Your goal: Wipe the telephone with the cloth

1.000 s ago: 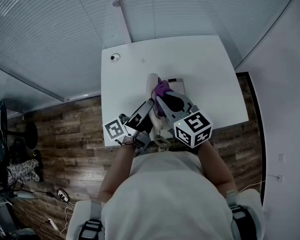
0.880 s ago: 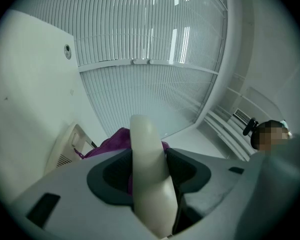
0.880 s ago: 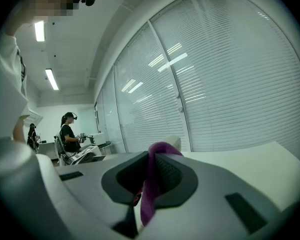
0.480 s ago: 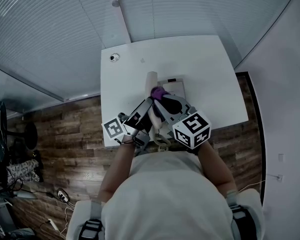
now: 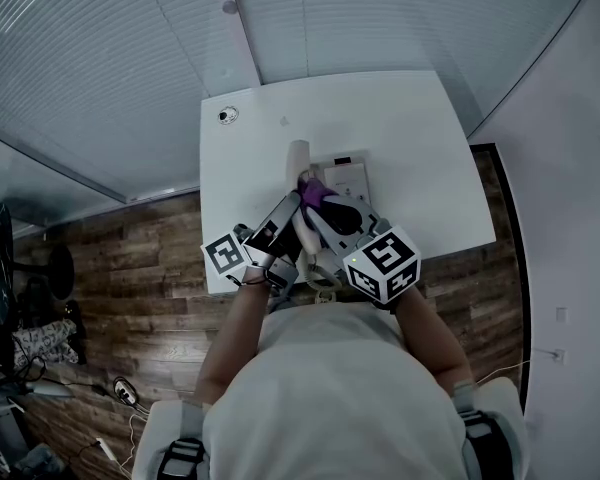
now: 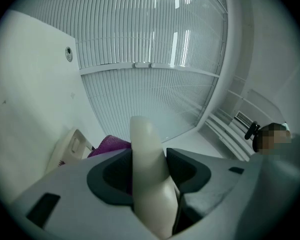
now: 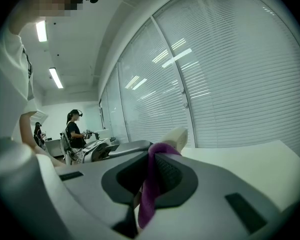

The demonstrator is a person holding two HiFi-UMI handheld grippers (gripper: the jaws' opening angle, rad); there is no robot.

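Left gripper (image 6: 149,156) fingers pinched the telephone handset (image 6: 146,184), raised above the surface (image 5: 410,128), long axis pointing away from the person. Right gripper (image 7: 152,171) fingers clamped the purple cloth (image 7: 149,199), just right of the handset, apparently touching; base (image 5: 350,173) beneath.
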